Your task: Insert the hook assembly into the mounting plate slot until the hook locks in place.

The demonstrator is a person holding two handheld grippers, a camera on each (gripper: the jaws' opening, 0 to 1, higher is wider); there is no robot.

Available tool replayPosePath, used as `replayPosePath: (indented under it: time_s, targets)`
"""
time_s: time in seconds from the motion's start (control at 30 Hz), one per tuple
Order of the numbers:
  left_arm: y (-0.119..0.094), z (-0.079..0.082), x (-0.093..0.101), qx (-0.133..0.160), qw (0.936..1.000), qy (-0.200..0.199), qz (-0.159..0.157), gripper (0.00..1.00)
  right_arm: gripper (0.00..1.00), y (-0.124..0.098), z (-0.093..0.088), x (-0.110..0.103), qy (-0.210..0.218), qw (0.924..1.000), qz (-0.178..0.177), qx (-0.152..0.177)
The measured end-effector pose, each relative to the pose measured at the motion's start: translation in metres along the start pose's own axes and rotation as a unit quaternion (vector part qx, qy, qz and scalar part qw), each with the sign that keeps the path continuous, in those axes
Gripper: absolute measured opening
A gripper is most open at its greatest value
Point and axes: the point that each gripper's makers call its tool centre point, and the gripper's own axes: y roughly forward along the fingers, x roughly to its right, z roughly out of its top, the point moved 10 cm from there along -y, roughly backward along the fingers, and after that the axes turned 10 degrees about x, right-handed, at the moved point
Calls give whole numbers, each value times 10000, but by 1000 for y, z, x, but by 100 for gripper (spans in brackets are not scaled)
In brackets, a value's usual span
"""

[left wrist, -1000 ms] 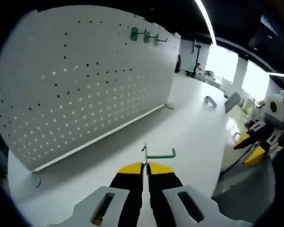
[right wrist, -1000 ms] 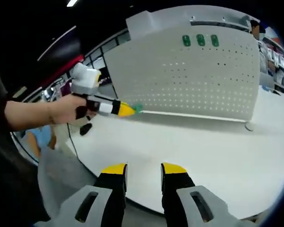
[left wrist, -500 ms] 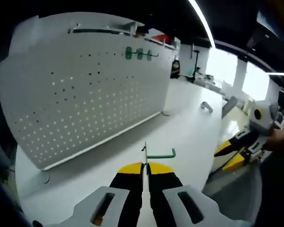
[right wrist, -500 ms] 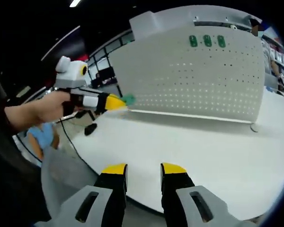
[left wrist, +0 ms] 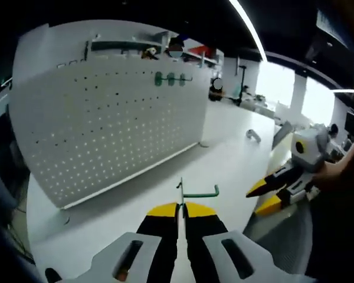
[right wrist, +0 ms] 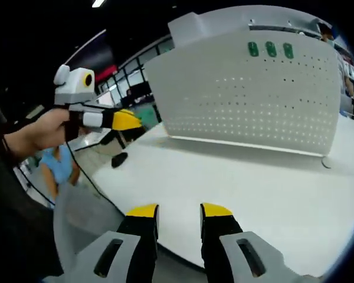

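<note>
Left tongs [left wrist: 181,207] pinch a green hook [left wrist: 197,192] above the white table [left wrist: 224,159], well short of the pegboard [left wrist: 106,124]. Right tongs [right wrist: 179,213] hang parted, holding nothing, facing the pegboard, where three green hooks [right wrist: 271,49] sit near its top edge.

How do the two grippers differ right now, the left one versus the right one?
The left gripper is shut on a green hook; the right gripper is open and holds nothing. The left gripper is raised toward the pegboard; the right gripper sits low over the table edge. Both have yellow fingertips.
</note>
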Motion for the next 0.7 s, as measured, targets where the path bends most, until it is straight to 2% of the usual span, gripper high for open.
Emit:
replayPosePath:
  time_s: [0.37,0.53,0.7]
  targets:
    - [-14,-2,9,247,9993,-166,214,3,27,5,23,-8,291,9989,179,335]
    - [-15,-7,13,406,9977,-468,280,3,27,12,38,-16,695,9950,384,612]
    - [-10,-14,22,426,9976,-491,233,3,25,19,44,-21,955,9914,524,722]
